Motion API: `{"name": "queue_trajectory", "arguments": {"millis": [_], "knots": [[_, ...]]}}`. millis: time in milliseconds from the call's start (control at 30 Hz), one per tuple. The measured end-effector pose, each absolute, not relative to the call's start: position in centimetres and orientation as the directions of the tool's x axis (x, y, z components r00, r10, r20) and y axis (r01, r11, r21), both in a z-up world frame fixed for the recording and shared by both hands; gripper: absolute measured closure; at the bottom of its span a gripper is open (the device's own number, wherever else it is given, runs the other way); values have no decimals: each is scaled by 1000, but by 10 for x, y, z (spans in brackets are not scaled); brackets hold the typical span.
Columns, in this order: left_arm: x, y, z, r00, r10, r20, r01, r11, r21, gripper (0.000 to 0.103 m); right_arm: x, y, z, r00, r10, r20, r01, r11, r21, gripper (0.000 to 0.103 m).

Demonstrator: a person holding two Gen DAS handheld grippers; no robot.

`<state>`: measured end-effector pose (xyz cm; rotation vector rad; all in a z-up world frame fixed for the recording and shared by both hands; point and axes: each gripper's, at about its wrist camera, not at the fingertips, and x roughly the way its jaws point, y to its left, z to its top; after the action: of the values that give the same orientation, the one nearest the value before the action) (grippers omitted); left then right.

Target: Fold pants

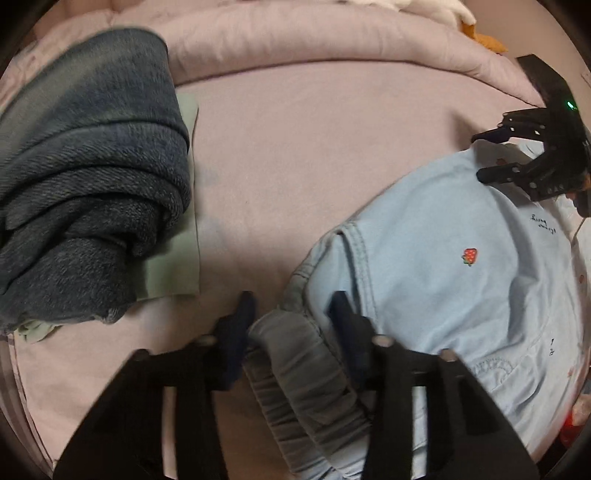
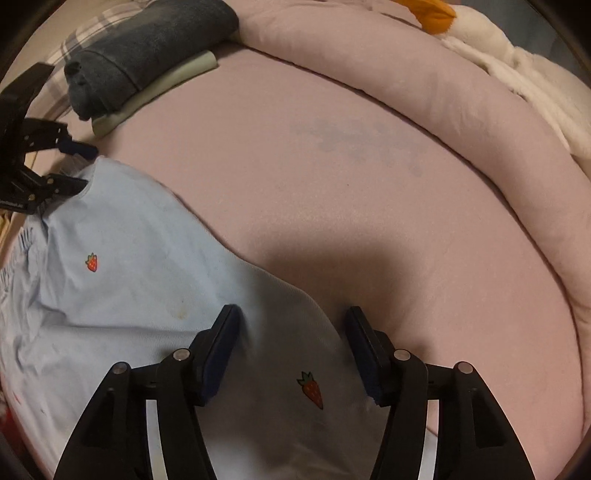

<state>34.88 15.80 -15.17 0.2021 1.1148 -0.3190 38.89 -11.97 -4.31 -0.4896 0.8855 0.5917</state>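
Pants [image 1: 443, 258] of pale blue cloth lay spread on the pink bed sheet [image 1: 295, 155], and we saw small embroidered strawberries [image 2: 313, 391] scattered over the fabric, a line of dark script, and a faint yellowish stain [image 2: 180, 313] near one fold. Their gathered elastic waistband [image 1: 295, 354] looked greyer in shadow.

Our left claw [image 1: 291, 306] stood with its jaws apart, the bunched waistband lying between the two fingers but not pinched. Our right claw [image 2: 291, 321] also stood apart, straddling the edge of a pant leg where blue cloth met bare sheet; the cloth ran up between its fingers. In the left wrist view that right claw sat at the far end of the garment, well apart from the left one.

Off to the side, a folded dark denim garment [image 1: 88, 184] rested on top of a folded pale green cloth [image 1: 177, 258]. A rolled pink duvet [image 2: 443, 110] bordered the sheet, with a white and orange plush toy [image 2: 480, 33] beyond it.
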Motion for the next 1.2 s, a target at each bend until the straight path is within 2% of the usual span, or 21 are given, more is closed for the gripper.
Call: {"name": "queue_trajectory", "arguments": {"millis": [100,133,167,200,233,267,400,533,700,767,933,1200], "knots": [[332,145,-149,427,-113,-897,333,942,39,78,385,-114,-43,506,251,-825,-636,755,-160,45],[328,142,-149,428,-106,-898,311,950,37,78,381,-111,-42,511,242,-825,-626,762,-165,50],[324,138,-146,433,-87,-897,292,955,48,79,377,-107,-41,519,233,-822,-617,768,-172,60],[319,131,-143,447,-56,-893,277,958,79,80,374,-103,-39,534,220,-816,-608,771,-190,77],[307,128,-142,460,-28,-888,267,958,108,81,369,-94,-37,565,188,-803,-593,769,-237,91],[302,121,-139,477,6,-879,255,956,145,81,359,-88,-37,593,155,-790,-583,759,-289,97],[280,116,-105,569,36,-822,226,954,199,81,315,-81,-30,685,89,-723,-538,731,-420,98],[239,115,-69,652,-13,-758,271,938,217,81,266,-113,-6,762,98,-640,-474,758,-449,98],[198,112,-58,716,-67,-695,350,896,273,80,206,-144,18,827,117,-550,-433,757,-489,98],[190,134,-56,728,-87,-680,376,880,290,79,180,-147,21,840,131,-526,-435,742,-510,98],[146,150,-76,763,-92,-639,420,822,384,77,129,-139,5,844,154,-514,-466,686,-559,98],[94,163,-131,717,-59,-695,454,796,401,78,73,-123,-55,794,164,-586,-546,615,-568,98]]}}
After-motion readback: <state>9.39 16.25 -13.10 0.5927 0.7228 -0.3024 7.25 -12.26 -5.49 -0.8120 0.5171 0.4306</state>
